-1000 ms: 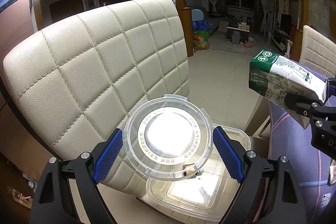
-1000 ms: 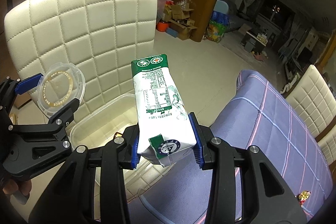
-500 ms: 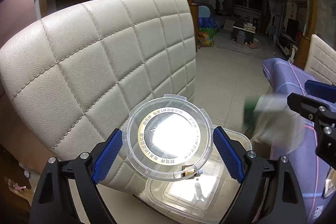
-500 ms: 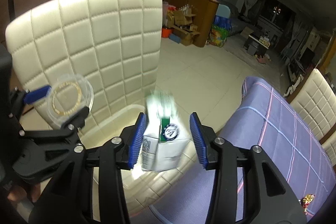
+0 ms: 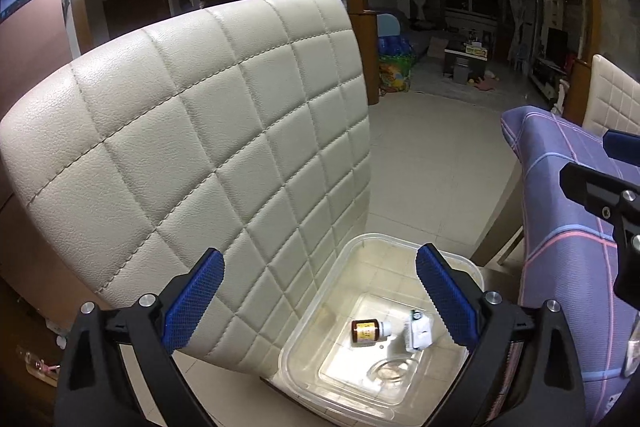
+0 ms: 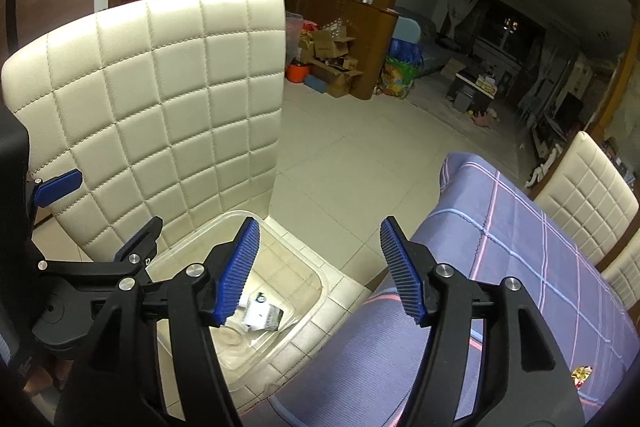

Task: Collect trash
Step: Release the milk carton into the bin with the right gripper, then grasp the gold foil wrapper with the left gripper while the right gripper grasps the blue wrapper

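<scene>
Below both wide, empty, just-opening claws (image 5: 316,297) (image 6: 320,267), the clear bin (image 5: 316,311) holds what looks like the carton (image 5: 418,335).

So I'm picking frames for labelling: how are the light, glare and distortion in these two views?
Left wrist view: strong fisheye bends the chair back; bright glare on the floor of the clear bin, yet the brown bottle reads sharp; far room dark. Right wrist view: same bending, dim background, the carton partly hidden behind a finger pad and hard to read.
</scene>
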`<state>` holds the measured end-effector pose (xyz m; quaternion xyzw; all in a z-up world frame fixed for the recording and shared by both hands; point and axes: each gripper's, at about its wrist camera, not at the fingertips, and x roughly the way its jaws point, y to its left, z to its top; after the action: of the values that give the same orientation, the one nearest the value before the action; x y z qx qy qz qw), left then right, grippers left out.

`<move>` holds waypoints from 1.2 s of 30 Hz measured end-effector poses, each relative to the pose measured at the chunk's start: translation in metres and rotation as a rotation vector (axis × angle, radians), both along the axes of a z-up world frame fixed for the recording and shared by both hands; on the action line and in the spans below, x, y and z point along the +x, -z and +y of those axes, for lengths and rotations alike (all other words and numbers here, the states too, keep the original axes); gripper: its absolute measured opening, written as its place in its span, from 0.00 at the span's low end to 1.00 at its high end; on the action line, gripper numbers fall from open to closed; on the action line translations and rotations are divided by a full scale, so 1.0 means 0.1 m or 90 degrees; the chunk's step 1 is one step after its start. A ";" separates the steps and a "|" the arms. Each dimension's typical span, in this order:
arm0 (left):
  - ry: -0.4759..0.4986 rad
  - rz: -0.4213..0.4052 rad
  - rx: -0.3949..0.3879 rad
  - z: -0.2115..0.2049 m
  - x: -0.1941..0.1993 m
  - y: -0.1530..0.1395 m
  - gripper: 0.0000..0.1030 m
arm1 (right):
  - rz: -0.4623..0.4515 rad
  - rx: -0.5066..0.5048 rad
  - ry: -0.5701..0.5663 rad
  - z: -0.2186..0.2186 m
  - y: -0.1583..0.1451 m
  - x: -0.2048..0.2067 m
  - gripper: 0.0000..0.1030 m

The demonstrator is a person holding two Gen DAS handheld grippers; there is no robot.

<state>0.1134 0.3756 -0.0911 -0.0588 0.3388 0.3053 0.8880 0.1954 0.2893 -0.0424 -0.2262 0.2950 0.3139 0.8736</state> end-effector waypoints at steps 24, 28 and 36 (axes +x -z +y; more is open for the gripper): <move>0.198 0.000 -0.021 -1.39 -0.02 -0.10 0.91 | -0.019 -0.028 0.114 -1.92 0.06 0.02 0.64; 0.279 0.009 -0.018 -1.94 0.04 -0.06 0.91 | -0.009 -0.033 0.156 -2.52 0.16 0.01 0.64; 0.398 0.046 -0.008 -2.87 0.23 0.15 0.91 | 0.035 -0.050 0.216 -3.38 0.42 0.01 0.65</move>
<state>0.1368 0.0889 -0.1064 0.0539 0.3739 0.0175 0.9257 0.1964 -0.0490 -0.0842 -0.1984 0.3643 0.1566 0.8963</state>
